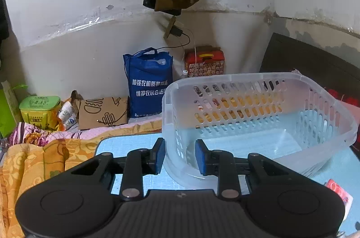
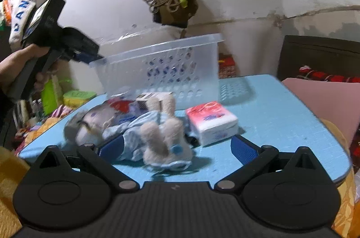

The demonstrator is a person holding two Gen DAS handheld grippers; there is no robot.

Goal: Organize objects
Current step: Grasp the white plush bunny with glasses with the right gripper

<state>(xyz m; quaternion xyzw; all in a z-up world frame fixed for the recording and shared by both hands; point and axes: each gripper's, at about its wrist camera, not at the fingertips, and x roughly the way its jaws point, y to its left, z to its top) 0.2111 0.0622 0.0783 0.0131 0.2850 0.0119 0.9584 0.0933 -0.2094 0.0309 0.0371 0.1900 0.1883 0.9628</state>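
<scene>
Basket (image 1: 258,116): tilted at desk (image 2: 270,107) rear, rim between narrowly parted jaws of left gripper (image 1: 180,155), likely to steady it | Plush toy (image 2: 144,132), tissue pack (image 2: 211,122): on desk, unloaded | Right gripper (image 2: 177,145): jaws wide, straddling toy, apparently ready to grasp

Translucent perforated plastic basket (image 1: 258,107), smooth; fuzzy beige plush toy in pale-blue cloth (image 2: 157,132); glossy film-wrapped tissue pack (image 2: 211,121); matt blue tabletop (image 2: 281,116).
</scene>
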